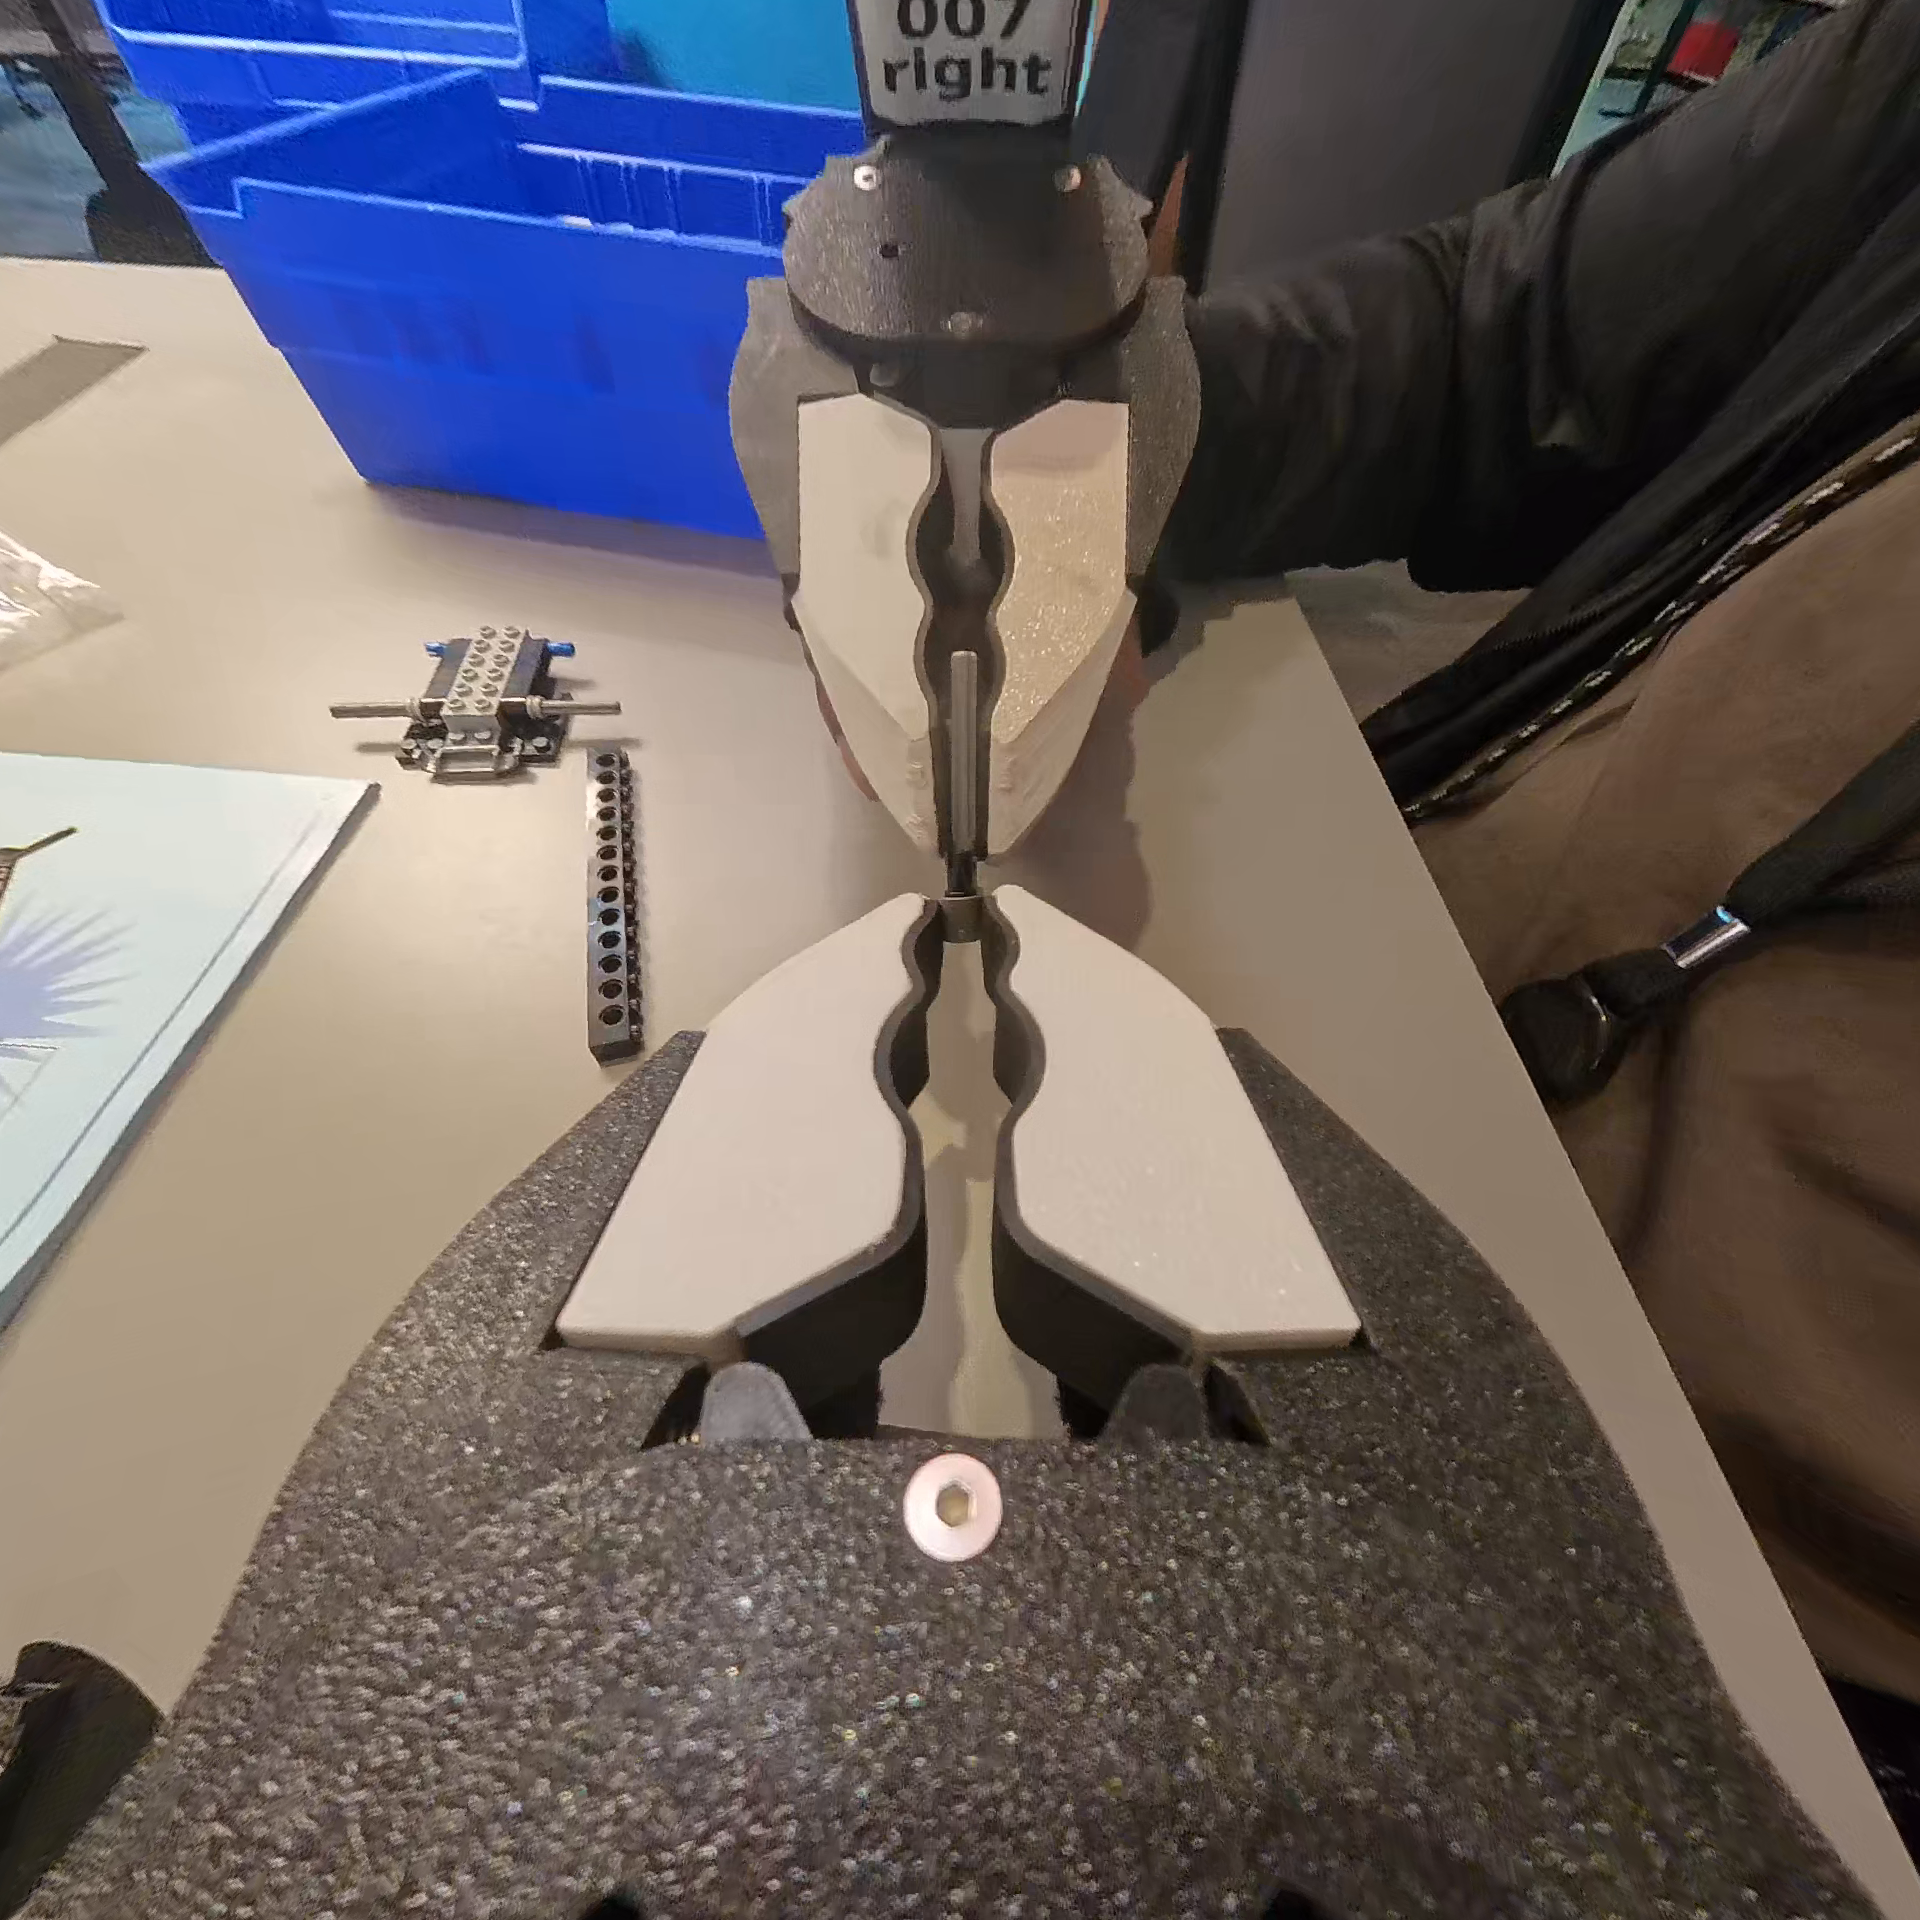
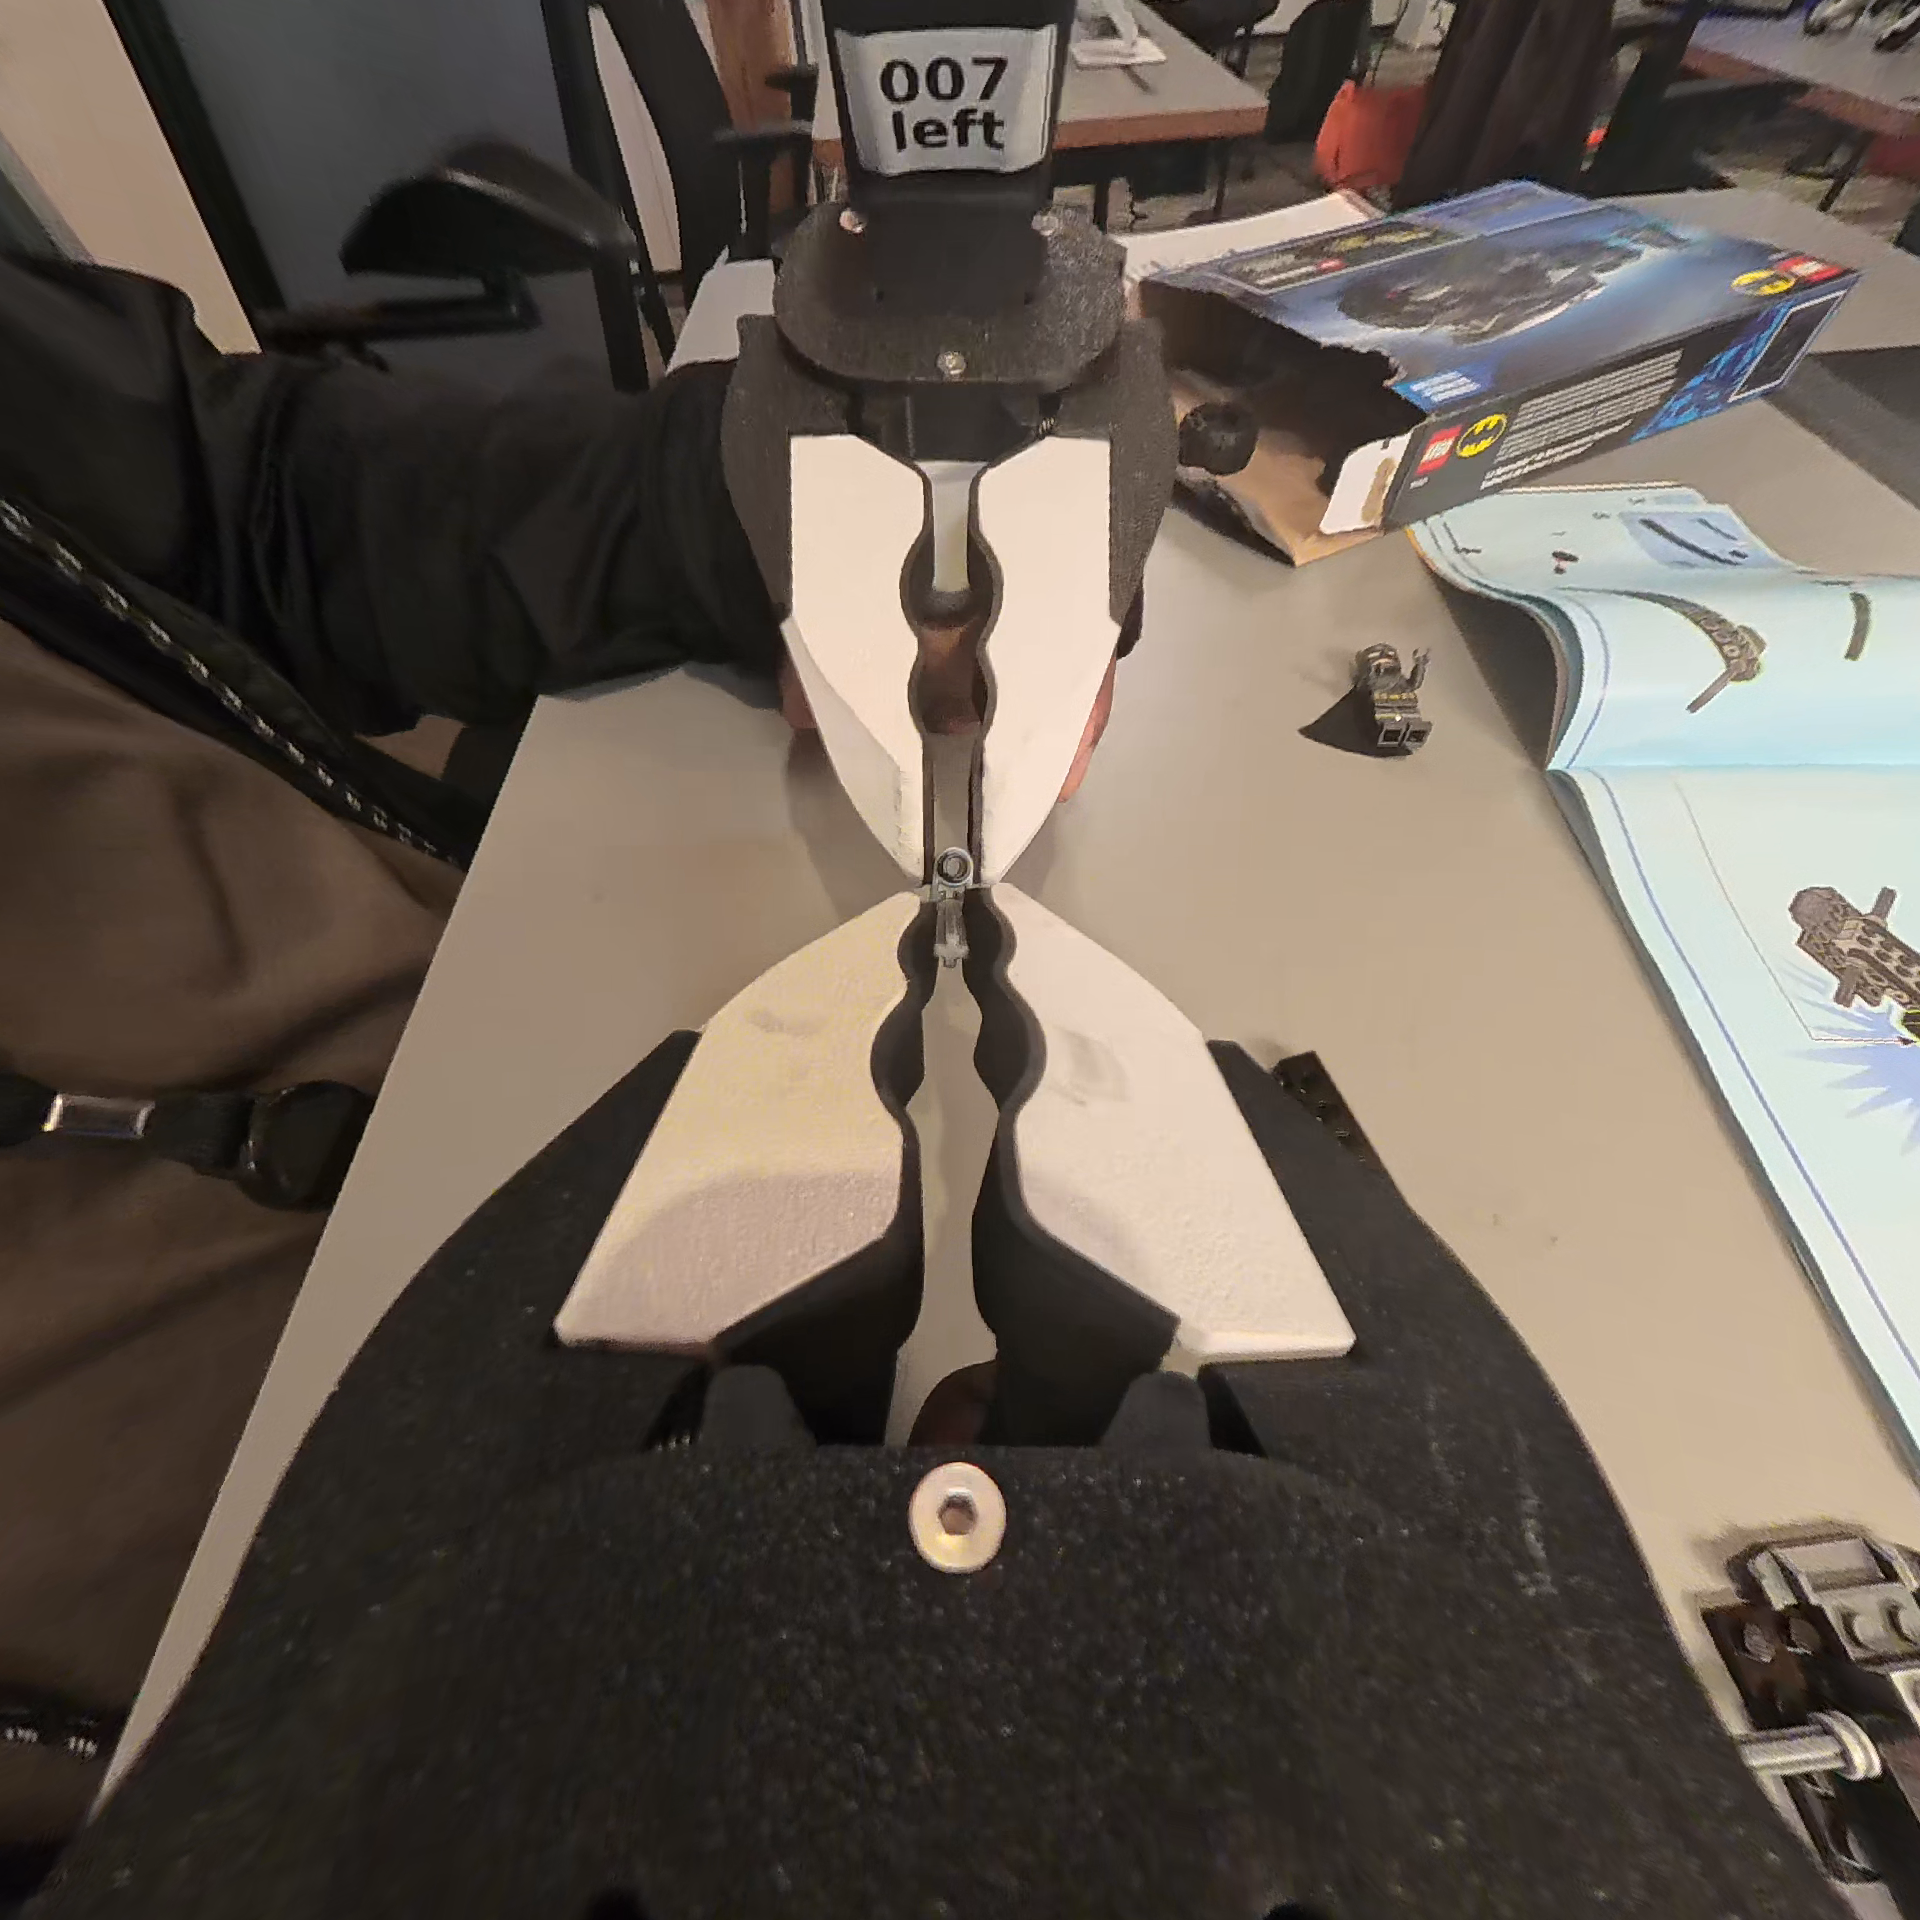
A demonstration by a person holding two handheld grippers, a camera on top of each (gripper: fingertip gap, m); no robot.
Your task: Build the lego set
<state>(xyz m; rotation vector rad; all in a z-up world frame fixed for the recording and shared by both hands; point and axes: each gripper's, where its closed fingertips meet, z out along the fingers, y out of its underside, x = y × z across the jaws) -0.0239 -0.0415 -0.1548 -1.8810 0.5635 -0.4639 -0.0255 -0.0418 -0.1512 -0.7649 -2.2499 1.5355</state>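
Two tools tip-to-tip | left point(image 1: 960, 920): grey bush | right point(image 2: 948, 925): grey axle

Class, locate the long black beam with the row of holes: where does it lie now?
In the left wrist view, the long black beam lies flat on the grey table, left of the meeting grippers, just below-right of the small brick assembly.

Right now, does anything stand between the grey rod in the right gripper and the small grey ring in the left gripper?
Nothing visible does. The grey rod, clamped in the right gripper, points straight at the small grey ring in the left gripper; its dark tip seems to reach the ring.
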